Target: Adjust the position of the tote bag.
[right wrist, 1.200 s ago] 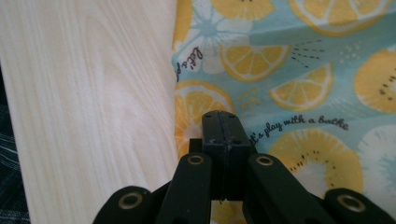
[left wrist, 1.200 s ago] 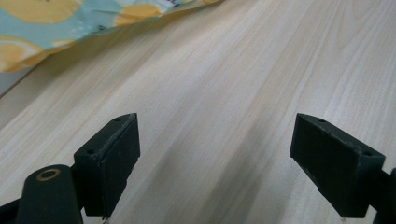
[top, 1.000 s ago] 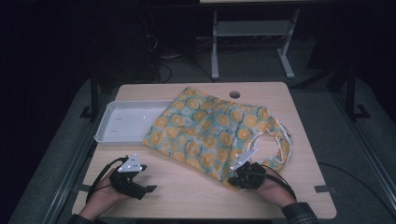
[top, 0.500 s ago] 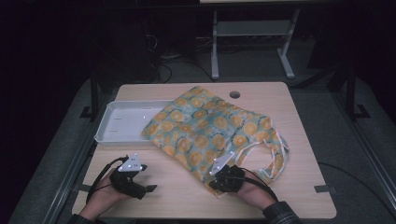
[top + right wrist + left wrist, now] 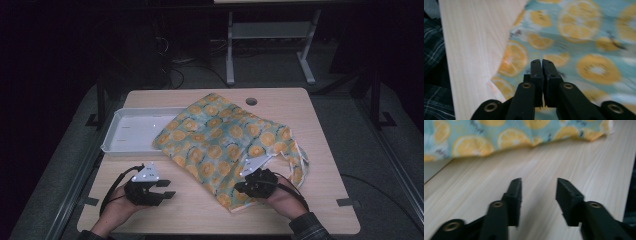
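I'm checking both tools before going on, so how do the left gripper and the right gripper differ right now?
The left gripper has been closing, yet its jaws stand apart with only bare table between them; the right gripper has its jaws almost together. The left gripper sits short of the lemon-print bag, not touching it; the right gripper is over the bag's near edge. Whether cloth is pinched I cannot tell. Both have black jaws.
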The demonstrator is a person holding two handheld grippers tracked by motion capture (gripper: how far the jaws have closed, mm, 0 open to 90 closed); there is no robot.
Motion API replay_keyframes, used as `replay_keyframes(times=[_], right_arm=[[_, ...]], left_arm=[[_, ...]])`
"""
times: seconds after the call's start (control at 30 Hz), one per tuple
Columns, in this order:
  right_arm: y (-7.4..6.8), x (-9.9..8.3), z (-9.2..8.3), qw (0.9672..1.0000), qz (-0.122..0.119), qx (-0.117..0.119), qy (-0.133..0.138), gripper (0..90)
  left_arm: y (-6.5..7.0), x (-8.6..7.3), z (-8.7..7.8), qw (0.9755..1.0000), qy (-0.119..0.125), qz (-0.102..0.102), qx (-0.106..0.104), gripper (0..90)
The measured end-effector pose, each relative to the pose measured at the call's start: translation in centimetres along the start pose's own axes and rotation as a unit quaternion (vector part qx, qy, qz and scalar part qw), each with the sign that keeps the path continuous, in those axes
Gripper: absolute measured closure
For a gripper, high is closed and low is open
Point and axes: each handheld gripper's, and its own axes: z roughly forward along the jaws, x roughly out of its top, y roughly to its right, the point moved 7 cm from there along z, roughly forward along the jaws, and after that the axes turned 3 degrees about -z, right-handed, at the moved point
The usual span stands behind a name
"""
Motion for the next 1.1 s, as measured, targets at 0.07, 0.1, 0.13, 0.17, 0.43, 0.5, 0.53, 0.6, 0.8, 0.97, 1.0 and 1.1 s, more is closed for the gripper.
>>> replay_keyframes(times=[0.07, 0.1, 0.13, 0.17, 0.43, 0.5, 0.53, 0.6, 0.8, 0.97, 1.0, 1.1], right_arm=[[0.7, -0.4, -0.7, 0.9999, 0.011, -0.008, 0.001, 81.8], [1.1, -0.6, -1.1, 0.9997, 0.022, -0.01, 0.003, 79.7], [1.8, -0.8, -1.8, 0.9992, 0.034, -0.021, 0.008, 76.4], [1.8, -0.8, -1.8, 0.9992, 0.034, -0.021, 0.008, 76.4], [4.5, -1.7, -3.6, 0.9967, 0.057, -0.055, 0.017, 66.9], [5.1, -2.0, -3.9, 0.9957, 0.066, -0.063, 0.018, 65.6], [5.3, -2.1, -4.1, 0.9955, 0.066, -0.066, 0.018, 65.1], [6.0, -2.3, -4.4, 0.9946, 0.07, -0.074, 0.018, 63.9], [8.4, -3.0, -5.5, 0.9905, 0.093, -0.1, 0.019, 58.8], [11.2, -3.4, -6.4, 0.9859, 0.115, -0.119, 0.024, 55.9], [11.8, -3.5, -6.5, 0.9843, 0.124, -0.122, 0.028, 55.3], [13.9, -3.7, -6.7, 0.9809, 0.141, -0.132, 0.026, 53.4]], left_arm=[[0.7, 0.9, 0.5, 0.9999, 0.005, -0.003, -0.015, 63.3], [1.0, 1.3, 0.8, 0.9998, 0.005, -0.001, -0.021, 66.9], [1.4, 1.7, 1.0, 0.9996, 0.004, 0.002, -0.027, 74.6], [1.8, 2.0, 1.3, 0.9994, 0.005, 0.004, -0.034, 74.6], [5.4, 4.8, 4.5, 0.9953, -0.012, 0.045, -0.085, 89.5], [5.9, 5.4, 5.1, 0.9947, -0.012, 0.052, -0.087, 89.5], [6.4, 5.9, 5.7, 0.994, -0.013, 0.057, -0.093, 89.5], [6.8, 6.3, 6.3, 0.9933, -0.013, 0.06, -0.098, 89.5], [8.6, 7.3, 8.8, 0.9905, -0.023, 0.073, -0.115, 89.5], [9.4, 7.5, 10.5, 0.989, -0.037, 0.079, -0.119, 89.5], [9.6, 7.5, 10.9, 0.9886, -0.041, 0.083, -0.119, 89.5], [9.8, 7.4, 11.5, 0.988, -0.047, 0.087, -0.119, 89.4]])
